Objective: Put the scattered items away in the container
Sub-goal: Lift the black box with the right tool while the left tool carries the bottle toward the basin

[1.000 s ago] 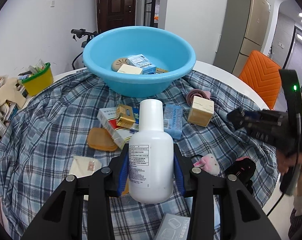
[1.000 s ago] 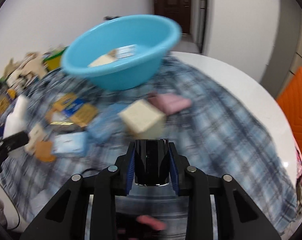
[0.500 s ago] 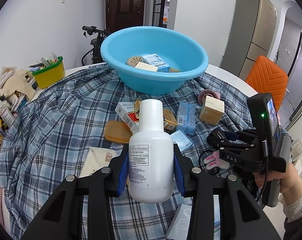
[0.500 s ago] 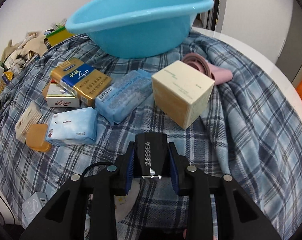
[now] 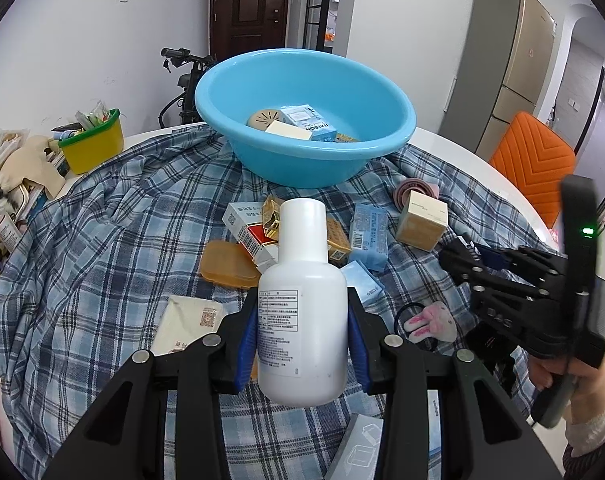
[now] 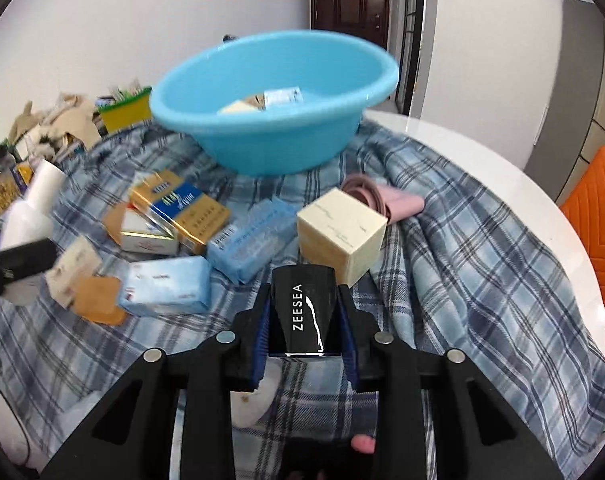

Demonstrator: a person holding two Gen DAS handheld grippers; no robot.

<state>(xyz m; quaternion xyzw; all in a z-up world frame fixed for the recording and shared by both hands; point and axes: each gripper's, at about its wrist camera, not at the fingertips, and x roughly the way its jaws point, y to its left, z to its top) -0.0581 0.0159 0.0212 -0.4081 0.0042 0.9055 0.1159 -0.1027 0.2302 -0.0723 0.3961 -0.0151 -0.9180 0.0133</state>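
Note:
My left gripper (image 5: 302, 340) is shut on a white plastic bottle (image 5: 302, 304), held upright above the plaid cloth. My right gripper (image 6: 304, 328) is shut on a small black box (image 6: 304, 312) with white lettering. The blue basin (image 5: 306, 120) (image 6: 274, 104) stands at the far side and holds several small boxes. Scattered in front of it lie a cream cube box (image 6: 340, 232), blue tissue packs (image 6: 166, 286), cigarette packs (image 6: 178, 208), an orange case (image 5: 226, 264) and a pink cup (image 6: 390, 200). In the left wrist view the right gripper (image 5: 462, 256) hangs at the right, gripped by a hand (image 5: 578, 380).
A yellow and green bin (image 5: 92, 144) and a pile of clutter sit at the table's left edge. An orange chair (image 5: 534, 164) stands at the right. A pink bunny hair tie (image 5: 430, 320) and a flat grey pack (image 5: 358, 452) lie near me on the cloth.
The right gripper with the black box has swung up and back, so the basin's inside shows again. The left gripper with the bottle has hardly moved.

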